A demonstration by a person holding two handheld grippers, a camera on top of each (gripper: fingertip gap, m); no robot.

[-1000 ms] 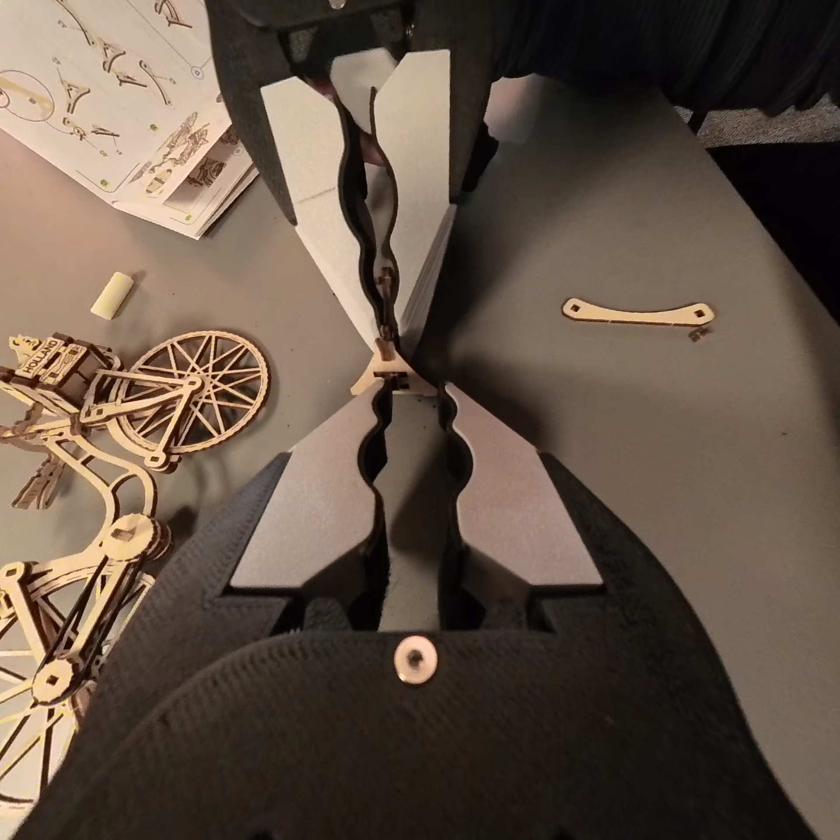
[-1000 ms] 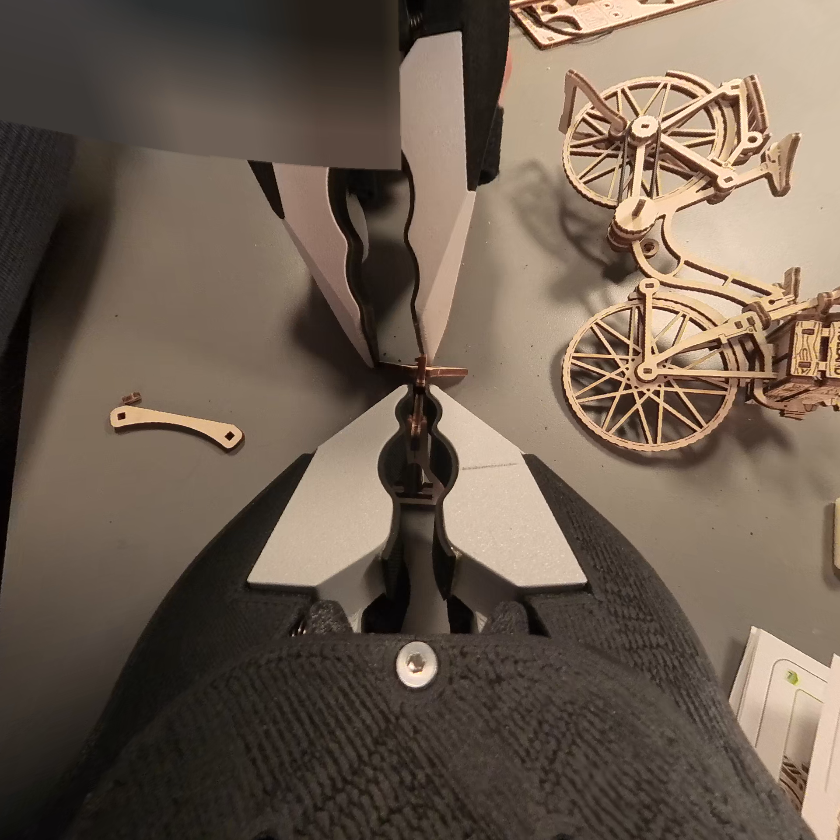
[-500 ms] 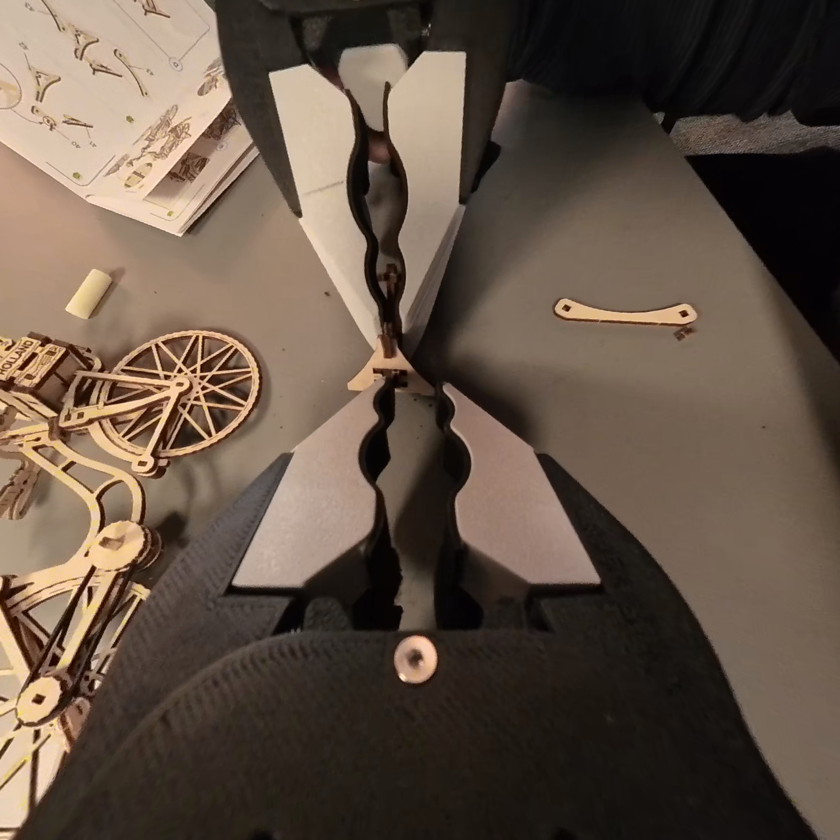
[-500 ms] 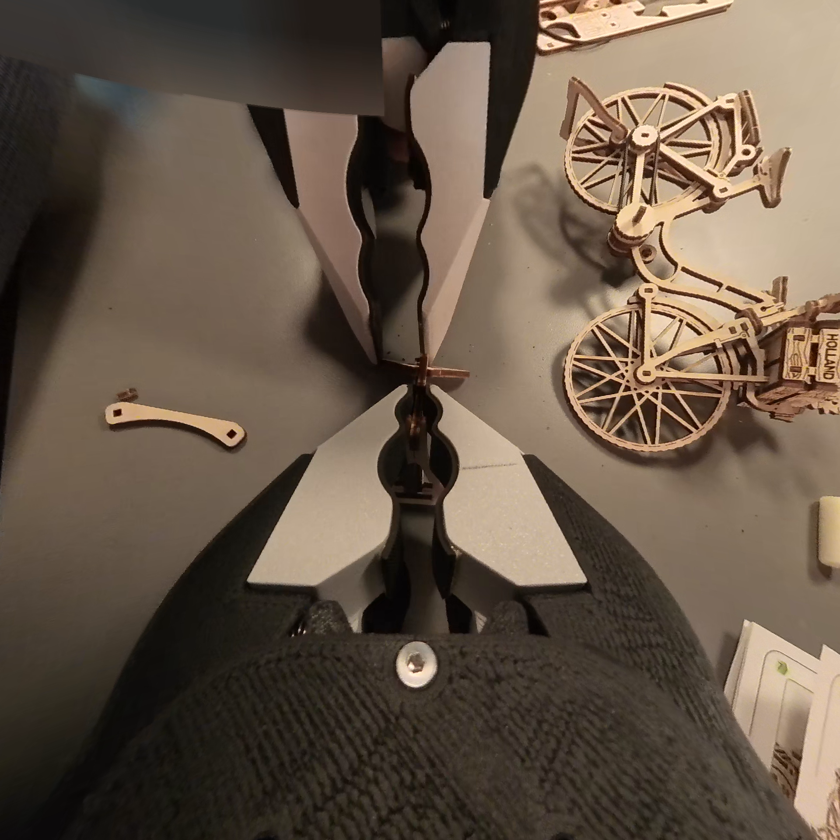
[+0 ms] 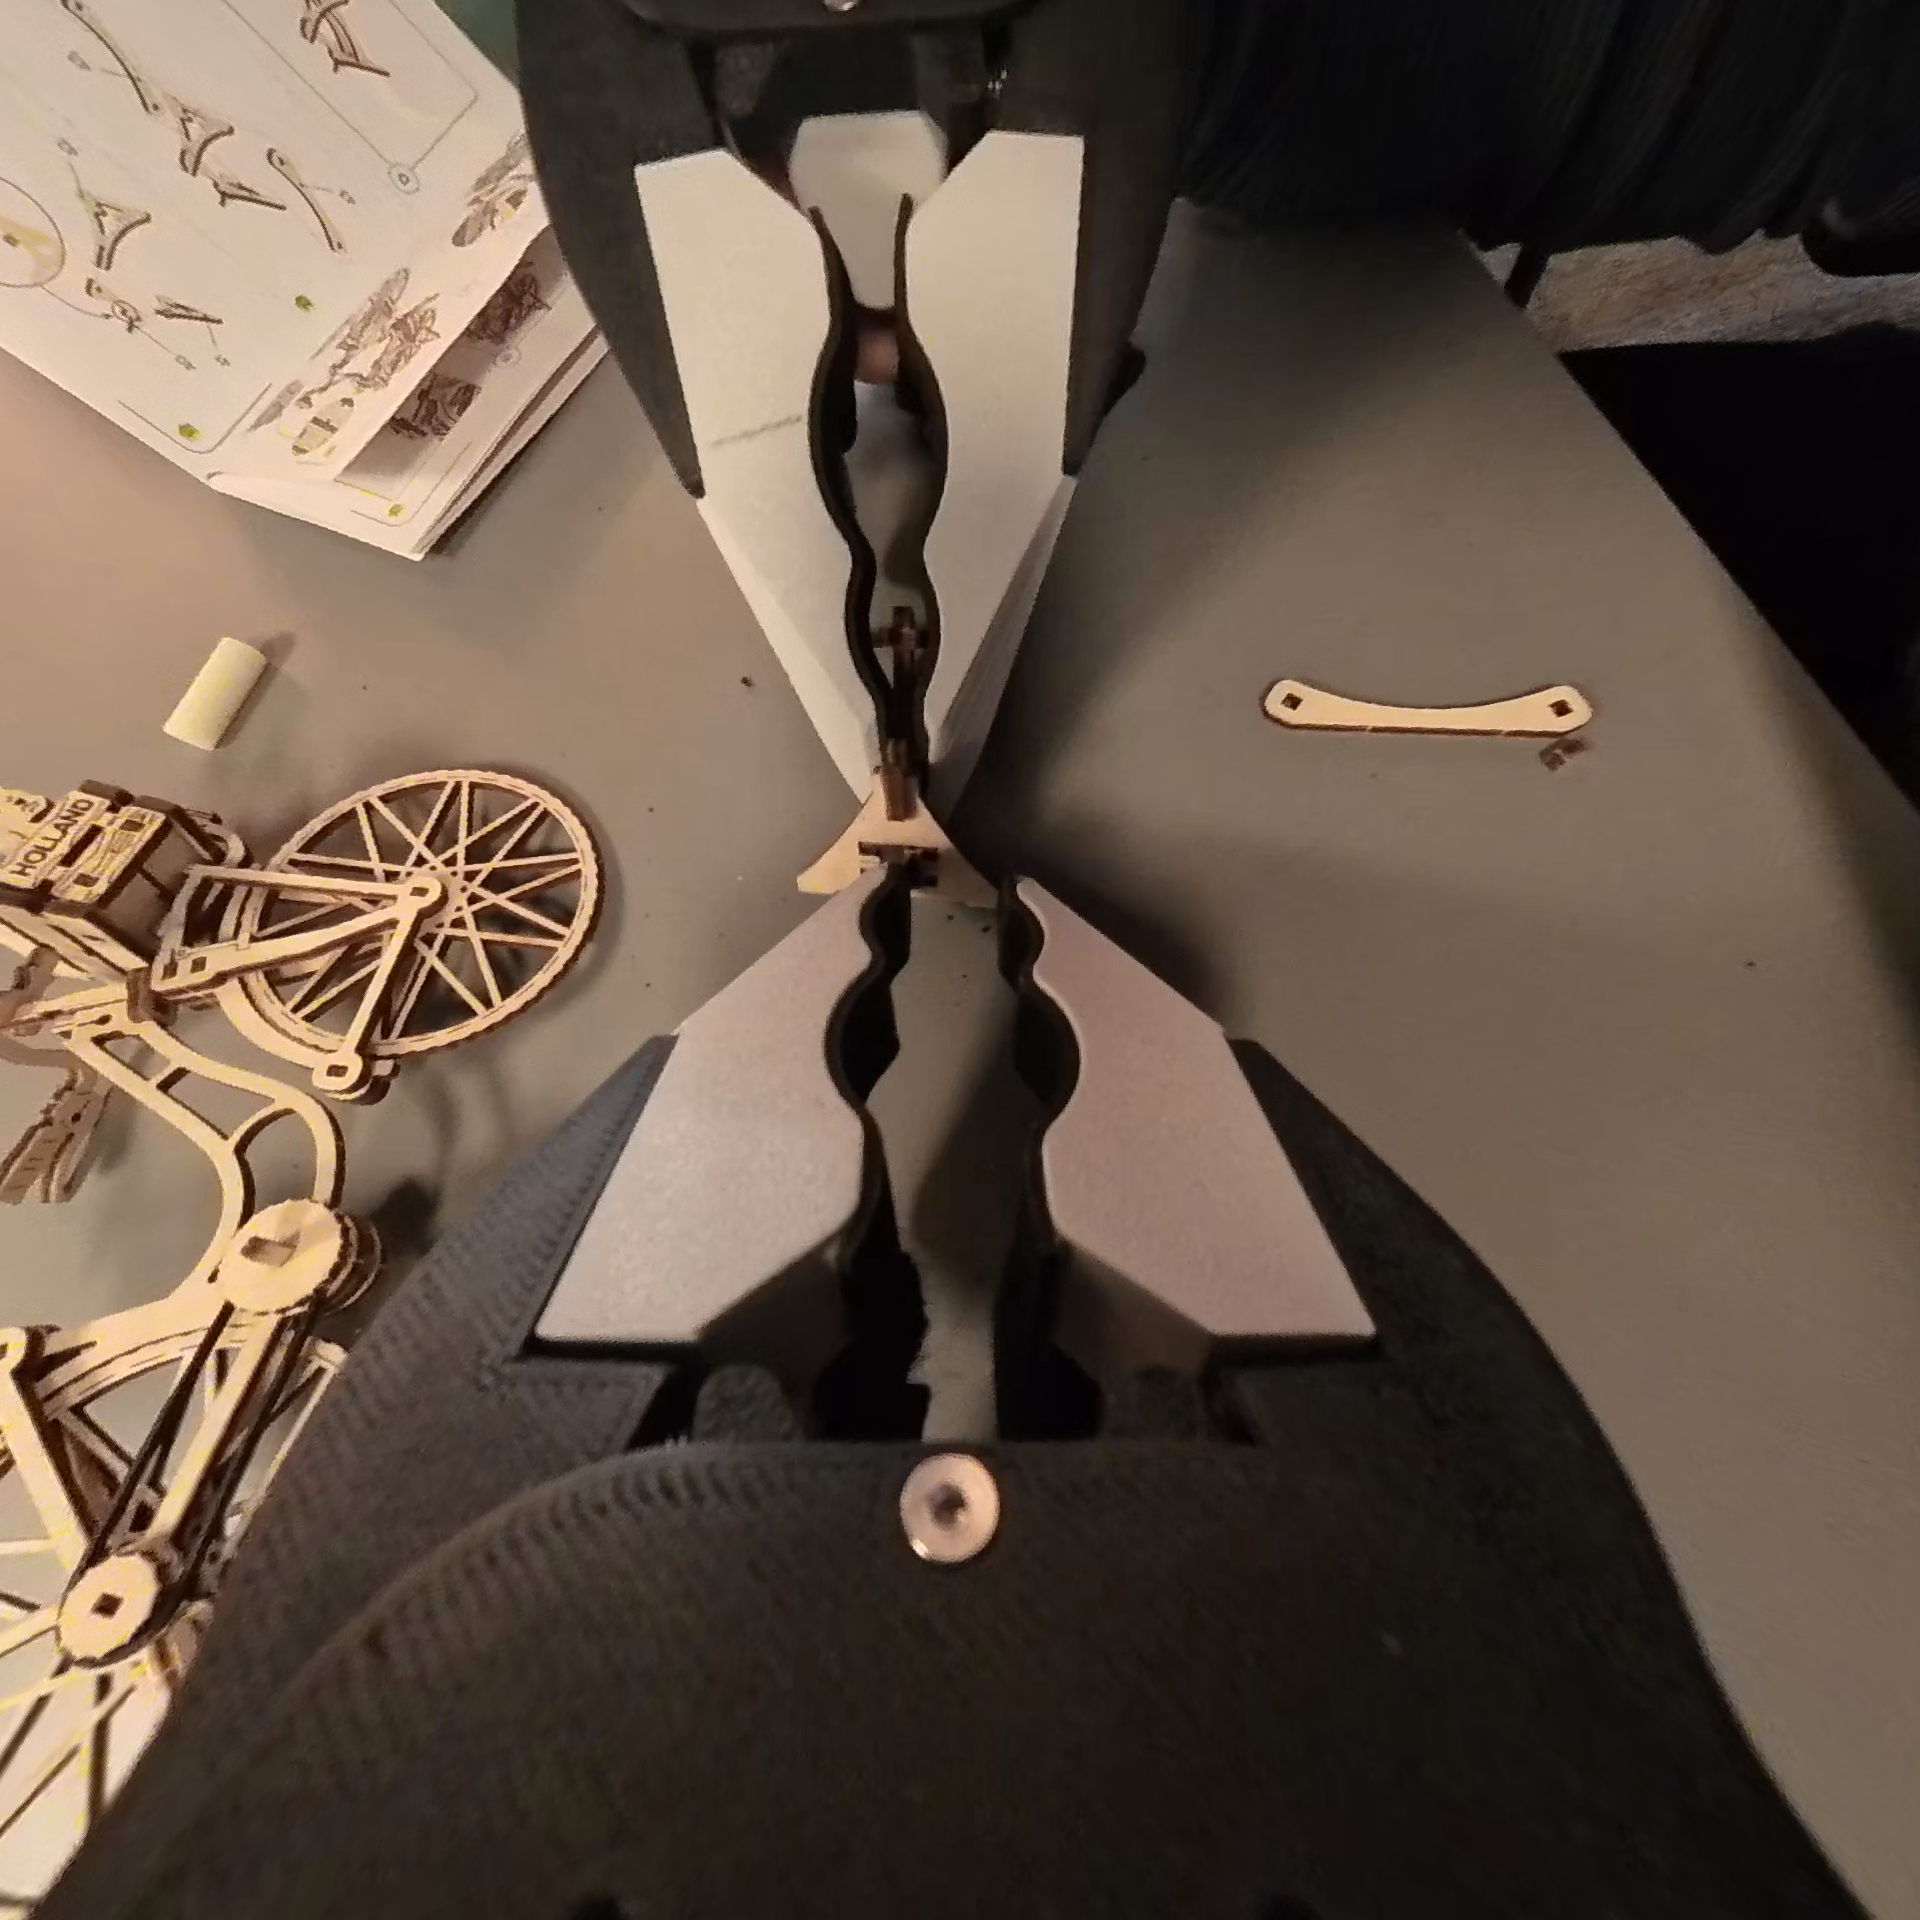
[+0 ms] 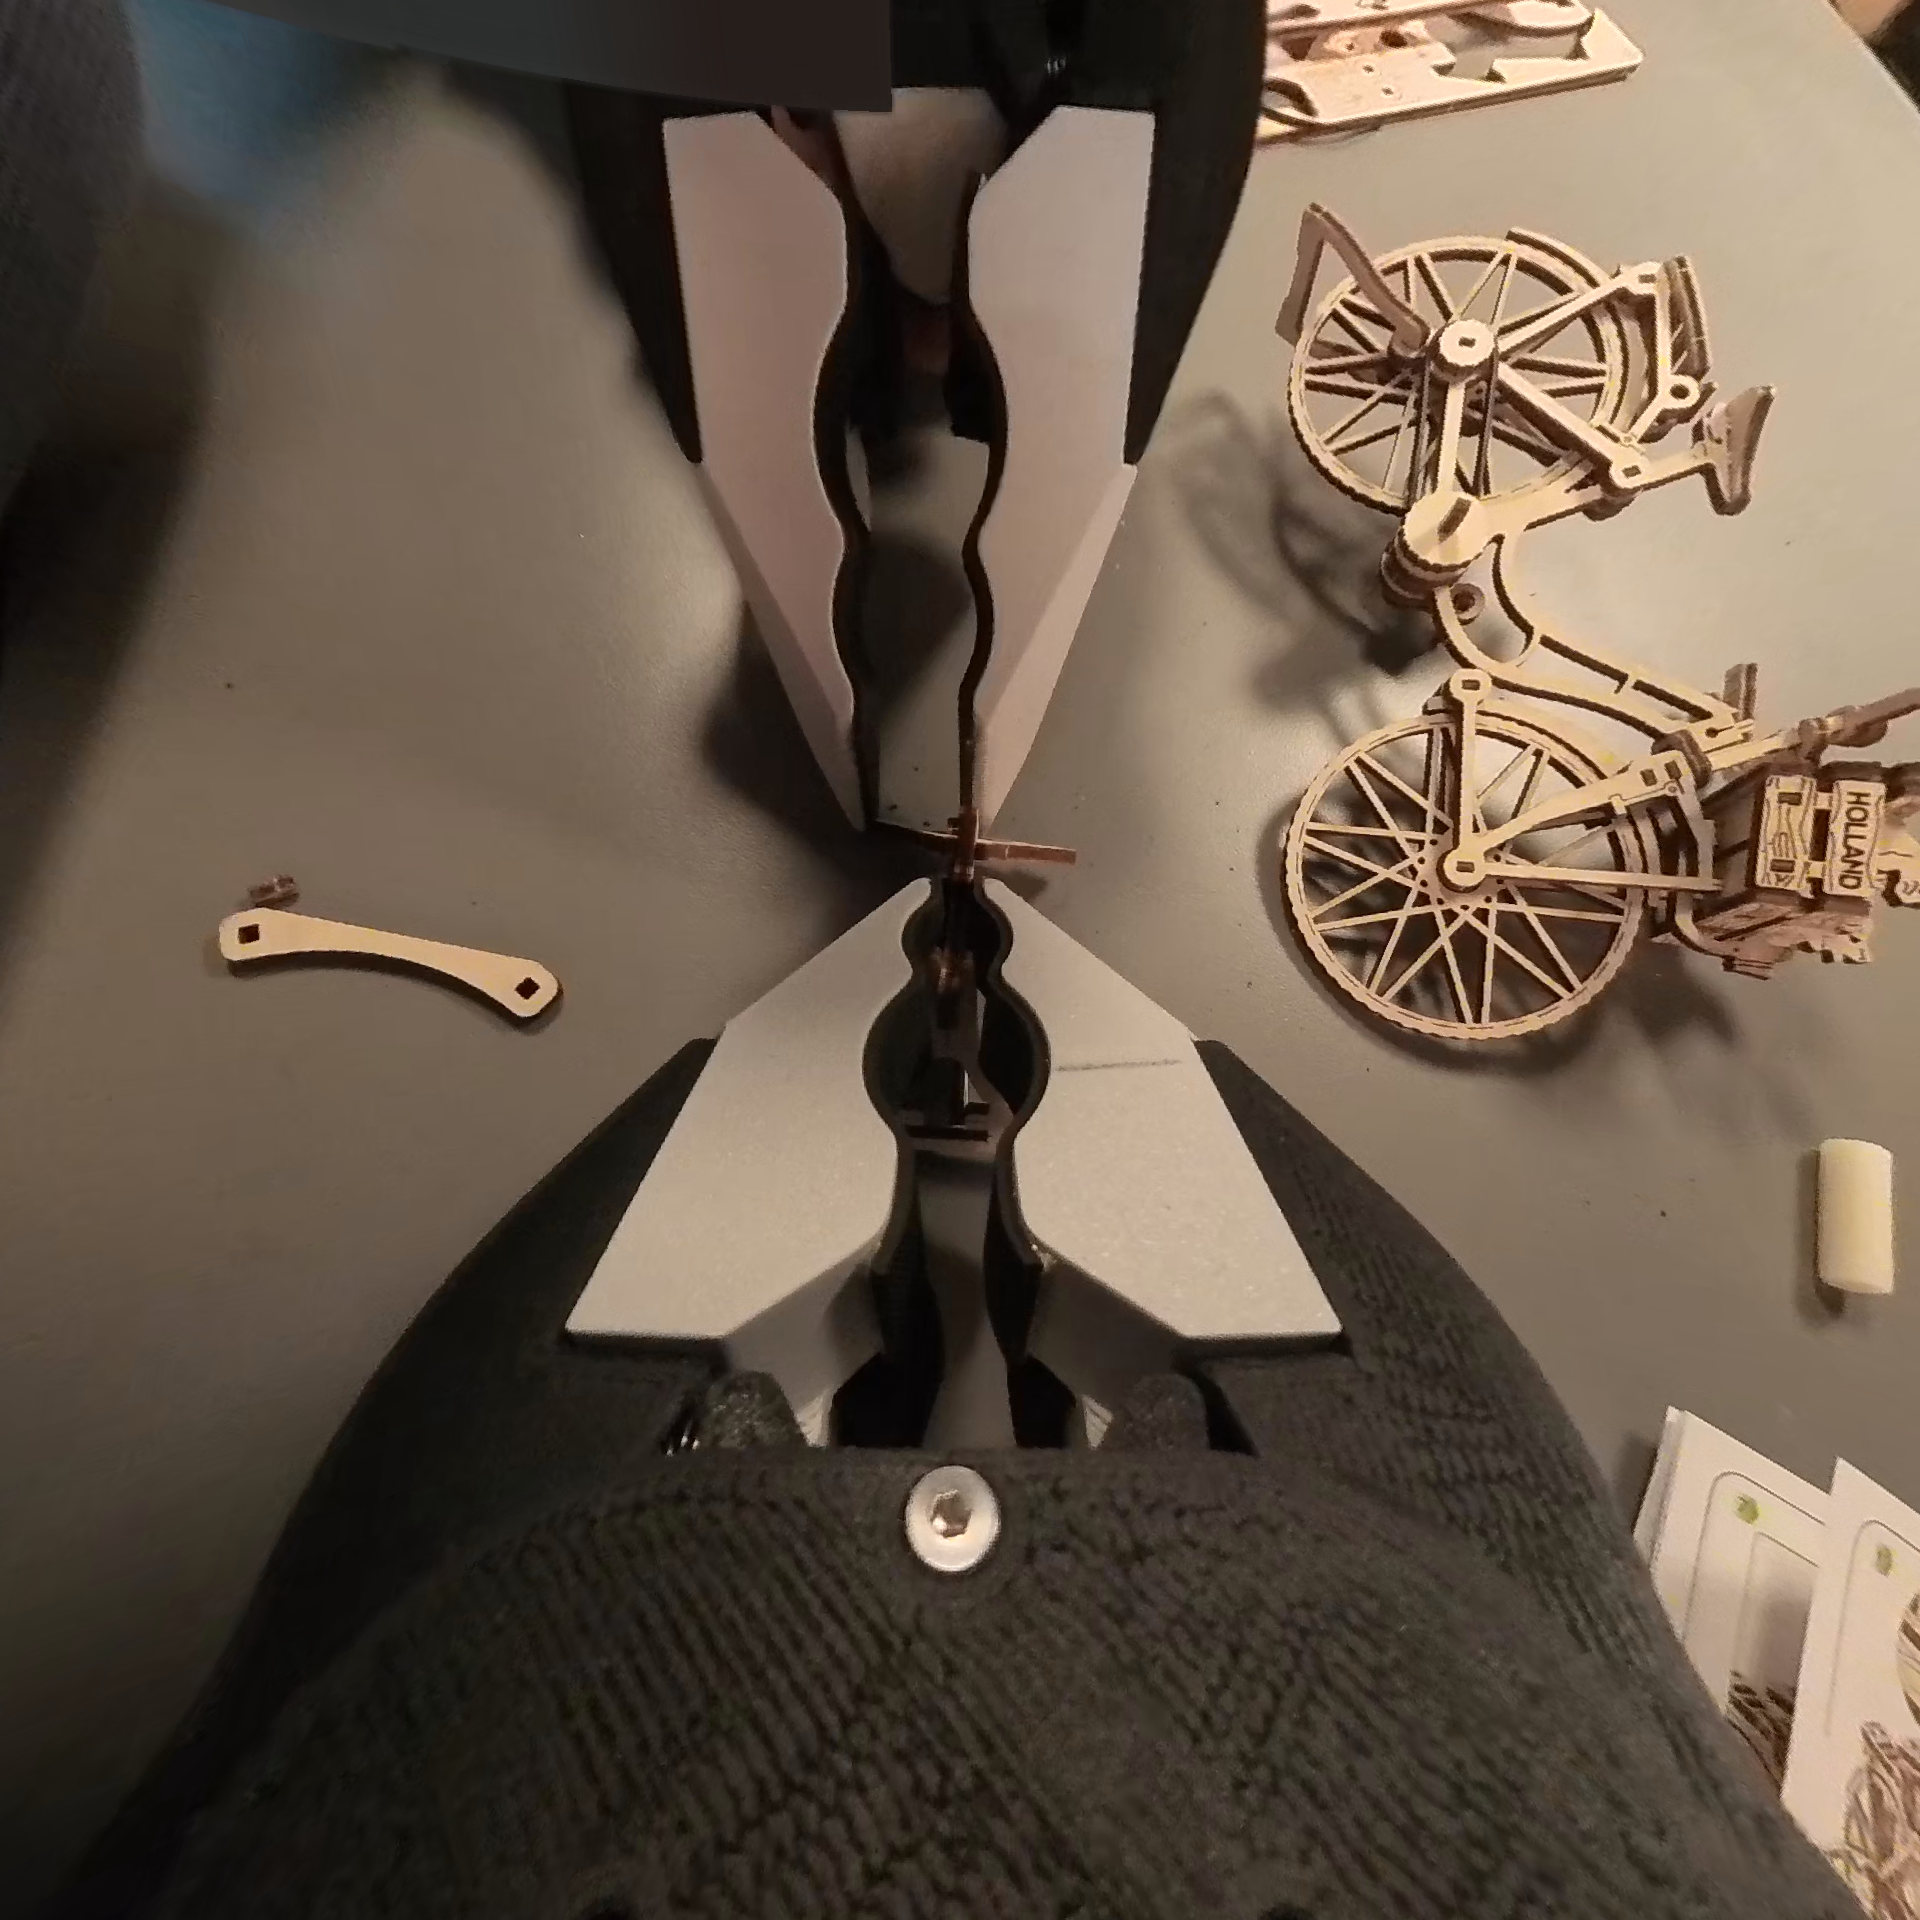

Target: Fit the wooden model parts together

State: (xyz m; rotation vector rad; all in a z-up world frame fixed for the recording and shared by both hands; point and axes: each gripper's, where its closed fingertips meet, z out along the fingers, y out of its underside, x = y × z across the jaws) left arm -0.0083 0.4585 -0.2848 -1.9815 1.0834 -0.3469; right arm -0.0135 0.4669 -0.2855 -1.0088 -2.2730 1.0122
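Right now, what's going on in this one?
A person is working two handheld grippers tip to tip above the grey table. The right gripper is shut on a thin wooden stick part, which meets a small triangular wooden piece at the open left gripper. A wooden bicycle model and a loose curved strip lie aside.

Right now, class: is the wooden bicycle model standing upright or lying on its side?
Lying on its side. The pale laser-cut wooden bicycle model rests flat on the grey table, both spoked wheels facing upward.
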